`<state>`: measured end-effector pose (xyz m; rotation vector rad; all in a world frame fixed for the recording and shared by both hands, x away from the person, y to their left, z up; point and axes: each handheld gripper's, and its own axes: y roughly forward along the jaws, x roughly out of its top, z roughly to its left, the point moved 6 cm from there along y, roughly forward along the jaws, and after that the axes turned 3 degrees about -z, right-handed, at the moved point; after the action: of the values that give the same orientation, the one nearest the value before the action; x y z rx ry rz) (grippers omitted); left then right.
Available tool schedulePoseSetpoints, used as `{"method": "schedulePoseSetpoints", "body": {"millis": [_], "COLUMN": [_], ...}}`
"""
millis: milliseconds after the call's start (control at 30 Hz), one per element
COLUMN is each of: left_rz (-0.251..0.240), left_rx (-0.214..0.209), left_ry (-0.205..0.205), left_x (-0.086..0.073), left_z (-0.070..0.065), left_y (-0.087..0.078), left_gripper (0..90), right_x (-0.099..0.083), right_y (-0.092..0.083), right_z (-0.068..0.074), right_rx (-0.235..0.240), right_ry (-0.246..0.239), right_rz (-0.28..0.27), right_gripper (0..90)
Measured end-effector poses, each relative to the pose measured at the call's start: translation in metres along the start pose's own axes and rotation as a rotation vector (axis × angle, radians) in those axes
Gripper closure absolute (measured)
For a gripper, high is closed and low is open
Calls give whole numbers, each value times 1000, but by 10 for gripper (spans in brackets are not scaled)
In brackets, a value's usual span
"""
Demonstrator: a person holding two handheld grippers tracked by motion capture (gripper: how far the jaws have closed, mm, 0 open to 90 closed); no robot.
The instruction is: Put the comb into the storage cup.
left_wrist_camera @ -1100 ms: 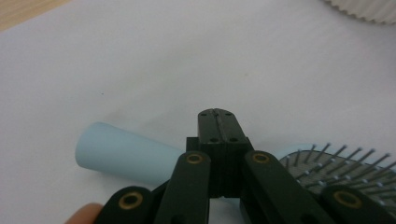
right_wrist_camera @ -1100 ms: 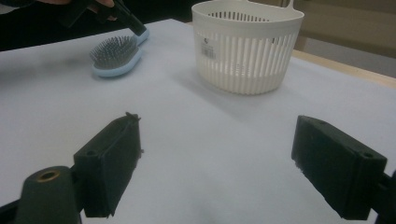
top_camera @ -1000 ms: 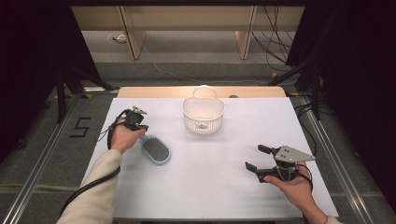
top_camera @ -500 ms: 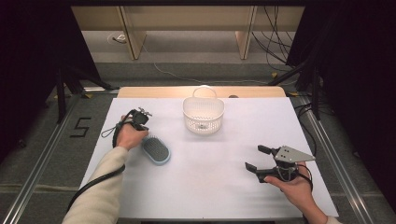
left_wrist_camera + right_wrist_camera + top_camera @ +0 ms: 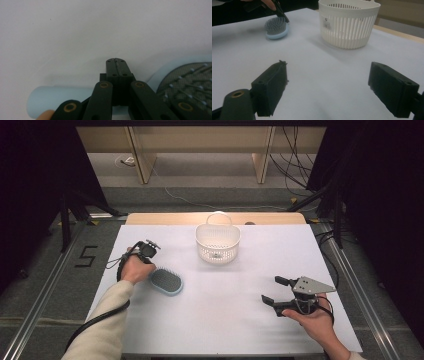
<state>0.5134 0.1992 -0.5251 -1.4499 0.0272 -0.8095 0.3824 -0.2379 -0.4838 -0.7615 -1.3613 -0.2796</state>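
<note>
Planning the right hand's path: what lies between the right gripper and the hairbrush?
Nothing: in the high view, bare white table separates the right gripper and hairbrush.

Matt pale-blue plastic hairbrush (image 5: pixel 166 281); slotted white plastic basket (image 5: pixel 217 245); smooth matt white table (image 5: pixel 225 320).

White table (image 5: pixel 220 320), grey floor (image 5: pixel 45 285)

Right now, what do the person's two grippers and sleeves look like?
Both grippers are black. The right gripper carries a grey three-cornered plate on top, and its jaws end in blocky black pads. The left gripper has brass-coloured pivot pins and trails a black cable. The left arm wears a pale cream sleeve.
</note>
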Motion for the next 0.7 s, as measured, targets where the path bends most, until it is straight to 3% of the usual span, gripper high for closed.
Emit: {"method": "schedulePoseSetpoints", "body": {"millis": [300,700], "left_rz": [33,14], "left_rx": [-28,-67], "left_ry": [-35,-102], "left_x": [-25,-49], "left_z": [-3,-11], "left_y": [-14,-27], "left_gripper": [900,900], "right_x": [-1,-1], "right_y": [2,3], "right_z": [1,3], "right_rx": [5,9], "right_ry": [-4,-7], "right_rz": [7,10], "right_gripper": [169,171]}}
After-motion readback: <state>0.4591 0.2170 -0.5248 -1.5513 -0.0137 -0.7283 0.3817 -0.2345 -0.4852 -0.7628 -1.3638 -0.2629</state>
